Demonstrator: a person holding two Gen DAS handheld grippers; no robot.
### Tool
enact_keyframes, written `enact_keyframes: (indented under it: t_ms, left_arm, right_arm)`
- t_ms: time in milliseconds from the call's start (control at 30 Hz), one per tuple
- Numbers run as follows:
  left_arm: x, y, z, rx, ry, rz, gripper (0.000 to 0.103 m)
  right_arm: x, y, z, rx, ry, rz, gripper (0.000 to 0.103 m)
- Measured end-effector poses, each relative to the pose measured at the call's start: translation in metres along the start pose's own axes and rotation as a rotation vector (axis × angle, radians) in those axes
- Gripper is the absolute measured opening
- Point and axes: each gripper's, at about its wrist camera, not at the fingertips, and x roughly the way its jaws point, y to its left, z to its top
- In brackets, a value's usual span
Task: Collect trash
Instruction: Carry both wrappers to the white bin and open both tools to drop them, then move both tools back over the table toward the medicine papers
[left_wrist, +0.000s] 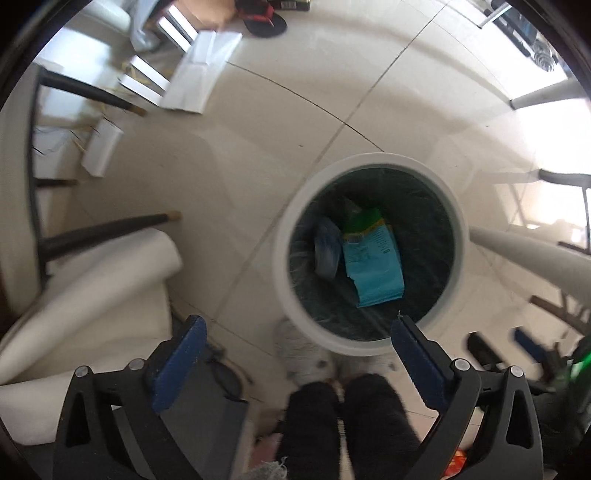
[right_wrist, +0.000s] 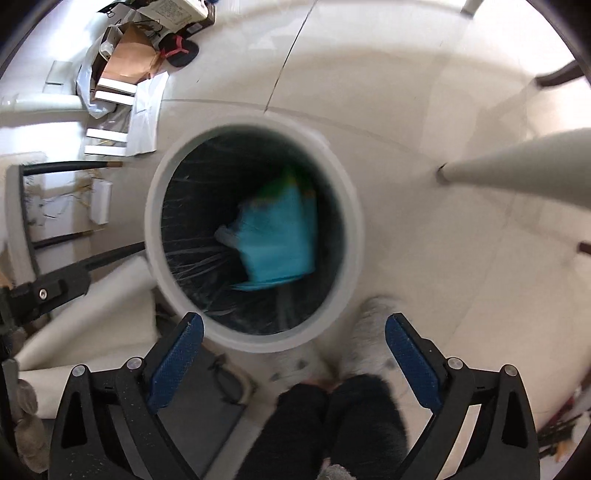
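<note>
Left hand-held gripper (left_wrist: 297, 332): jaws stand wide apart, nothing between the blue pads, pointing down at the floor (left_wrist: 258, 129). Right hand-held gripper (right_wrist: 294, 328): likewise spread wide and empty, also aimed downward.

Directly ahead of both sits a round bin (left_wrist: 284, 236) with a white rim and a dark liner. In the left wrist view the bin lies forward and to the right of the jaws; in the right wrist view its mouth sits forward and slightly left of centre, filling more of the frame. Judged from that, the right hand is the nearer to the opening.

Inside the bin lies a blue and green packet (left_wrist: 373, 258), long axis running roughly away from the grippers, with a grey crumpled wrapper (left_wrist: 327, 247) touching its left side. The right view shows the packet blurred.

The person's dark trouser legs (left_wrist: 347, 424) and light slippers (left_wrist: 310, 354) stand just beside the bin's near rim.

Further out, boxes and paper (right_wrist: 118, 74) lie on the floor, well apart from the bin; whether these are trash cannot be told.
</note>
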Motion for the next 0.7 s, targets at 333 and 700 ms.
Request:
enact_keyframes:
  t_ms: [333,700]
  left_arm:
    - [-0.054,0.003,-0.036,0.037,-0.057,0.023,0.102]
    - [-0.166,0.007,-0.103,0.041,-0.123,0.013,0.102]
  right_arm:
    - [-0.087,0.014,-0.011,-0.034,-0.099,-0.14,0.1]
    - [-0.217,0.032,-0.053,-0.055,-0.146,-0.142,0.1]
